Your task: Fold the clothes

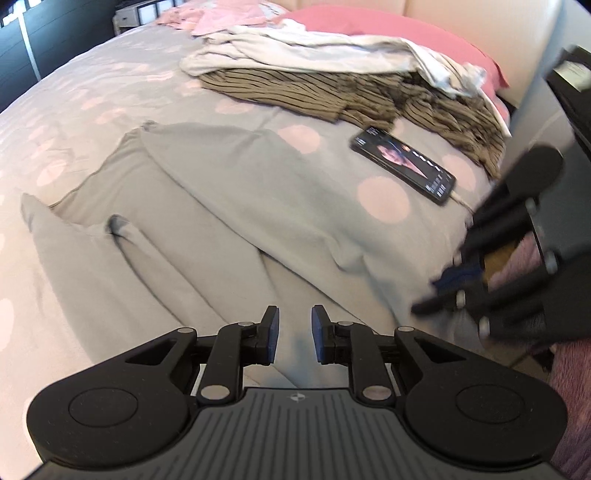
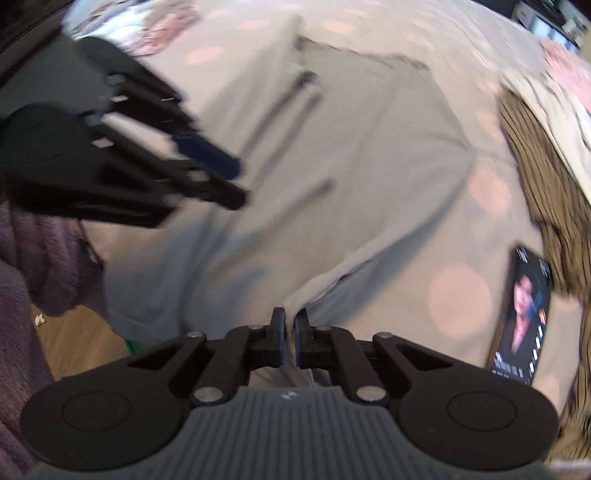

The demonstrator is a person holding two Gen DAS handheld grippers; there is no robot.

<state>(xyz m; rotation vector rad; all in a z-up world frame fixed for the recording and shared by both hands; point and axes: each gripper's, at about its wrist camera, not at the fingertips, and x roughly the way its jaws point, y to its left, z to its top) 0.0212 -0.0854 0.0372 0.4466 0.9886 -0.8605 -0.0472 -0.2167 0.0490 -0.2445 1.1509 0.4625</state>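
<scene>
A grey garment (image 1: pixel 221 206) lies partly folded on the dotted bed cover; it also fills the middle of the right wrist view (image 2: pixel 351 166). My left gripper (image 1: pixel 294 334) is open and empty, just above the garment's near edge. My right gripper (image 2: pixel 290 338) is shut on a fold of the grey garment at its near edge. In the left wrist view the right gripper (image 1: pixel 450 284) shows blurred at the right edge of the garment. In the right wrist view the left gripper (image 2: pixel 221 177) shows blurred at the left, above the cloth.
A phone (image 1: pixel 402 164) with a lit screen lies on the bed right of the garment, also in the right wrist view (image 2: pixel 524 314). A pile with a brown striped garment (image 1: pixel 332 96) and a white one (image 1: pixel 314 48) lies behind. A pink pillow (image 1: pixel 406 33) lies at the headboard. Wooden floor (image 2: pixel 74 343) lies beside the bed.
</scene>
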